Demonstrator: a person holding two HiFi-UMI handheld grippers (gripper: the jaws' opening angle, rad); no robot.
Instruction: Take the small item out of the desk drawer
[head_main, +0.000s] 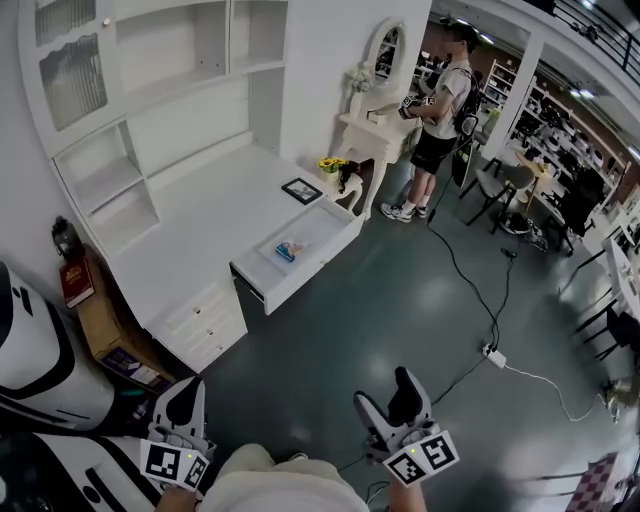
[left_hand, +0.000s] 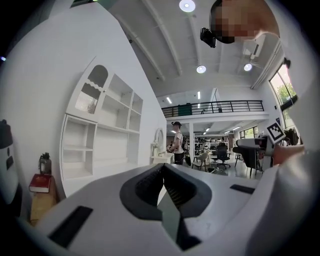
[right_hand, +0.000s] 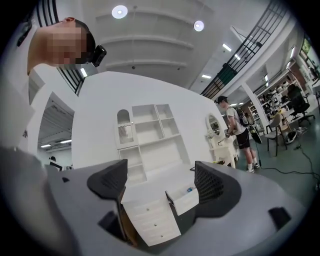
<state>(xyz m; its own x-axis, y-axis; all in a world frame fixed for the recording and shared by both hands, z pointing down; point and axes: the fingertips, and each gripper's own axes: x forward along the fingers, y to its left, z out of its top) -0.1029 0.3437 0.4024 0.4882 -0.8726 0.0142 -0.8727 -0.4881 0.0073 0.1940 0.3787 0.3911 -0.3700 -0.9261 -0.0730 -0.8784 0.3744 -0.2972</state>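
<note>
I hold both grippers low and close to my body, pointing forward over the green floor. My left gripper has its pads pressed together with nothing between them. My right gripper has its jaws spread wide and is empty.

Well ahead of both, the desk drawer stands pulled out from the white desk. The small item lies inside it, well apart from my fingers. It looks like a bluish packet, though it is too small to be sure.

The right gripper view frames the drawer and the item in the gap between its jaws. The left gripper view shows neither, only the shelves and, farther off, a person at a dressing table.
</note>
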